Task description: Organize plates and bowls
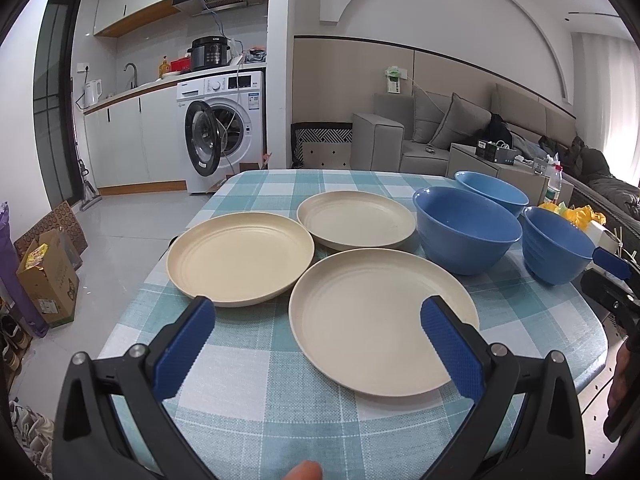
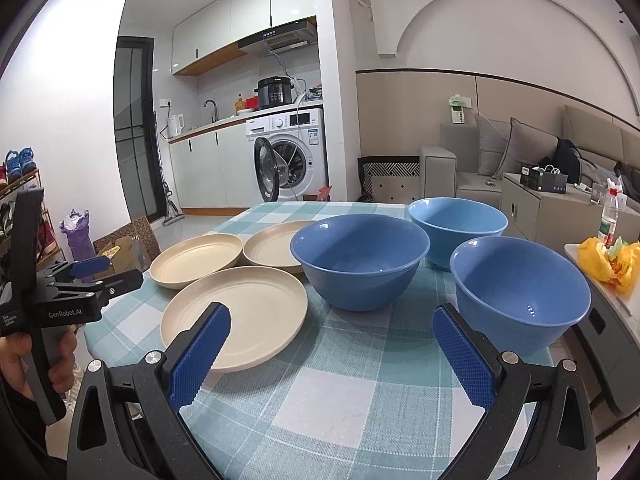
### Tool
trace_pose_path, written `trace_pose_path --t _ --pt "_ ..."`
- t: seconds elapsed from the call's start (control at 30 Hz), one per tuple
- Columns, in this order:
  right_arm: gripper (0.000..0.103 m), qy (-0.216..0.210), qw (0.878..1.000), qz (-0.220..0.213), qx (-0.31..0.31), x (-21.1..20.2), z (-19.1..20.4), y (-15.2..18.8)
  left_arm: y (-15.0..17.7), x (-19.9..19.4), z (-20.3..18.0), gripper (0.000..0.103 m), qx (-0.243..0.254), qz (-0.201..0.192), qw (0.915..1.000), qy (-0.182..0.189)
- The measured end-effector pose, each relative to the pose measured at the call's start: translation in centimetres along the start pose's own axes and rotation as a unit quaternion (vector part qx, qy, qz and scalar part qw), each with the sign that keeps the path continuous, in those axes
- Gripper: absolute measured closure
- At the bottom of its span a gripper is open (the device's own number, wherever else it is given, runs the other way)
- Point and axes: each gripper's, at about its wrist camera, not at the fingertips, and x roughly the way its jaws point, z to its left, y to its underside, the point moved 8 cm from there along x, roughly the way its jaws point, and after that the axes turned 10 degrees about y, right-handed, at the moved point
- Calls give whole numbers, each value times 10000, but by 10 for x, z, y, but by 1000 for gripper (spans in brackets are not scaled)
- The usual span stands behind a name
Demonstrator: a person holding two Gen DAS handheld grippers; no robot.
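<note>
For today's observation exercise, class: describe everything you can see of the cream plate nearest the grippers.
The nearest cream plate is round, shallow and matte, plastic-like, with faint concentric rings inside and a low raised rim. It is empty and lies flat, right way up, on the checked tablecloth, unstacked. Two matching plates lie just beyond it, close to its rim; whether they touch is unclear. A blue bowl stands to its right. The open left gripper hovers before it, holding nothing.

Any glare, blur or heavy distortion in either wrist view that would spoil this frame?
Left wrist view: sharp, strong fisheye bending, dark corners, window blown out at right. Right wrist view: also sharp and curved, with small highlights inside the nearest blue bowl; open right tongs cast soft shadows on the tablecloth.
</note>
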Motion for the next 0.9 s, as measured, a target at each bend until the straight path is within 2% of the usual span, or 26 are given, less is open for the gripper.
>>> trace_pose_path --t 0.2,0.47,0.67,0.9 --pt "0 -172 9997 -15 154 5 0 -8 -2 4 11 0 -18 -7 10000 -73" --pt "0 -117 9993 337 -125 26 17 -7 5 24 24 0 -53 292 9995 -51" --pt "0 -253 9980 551 -193 47 31 -3 11 39 31 0 -201 522 9984 50" --pt "0 -446 9932 1066 -116 81 42 9 18 58 39 1 -290 758 9967 -11"
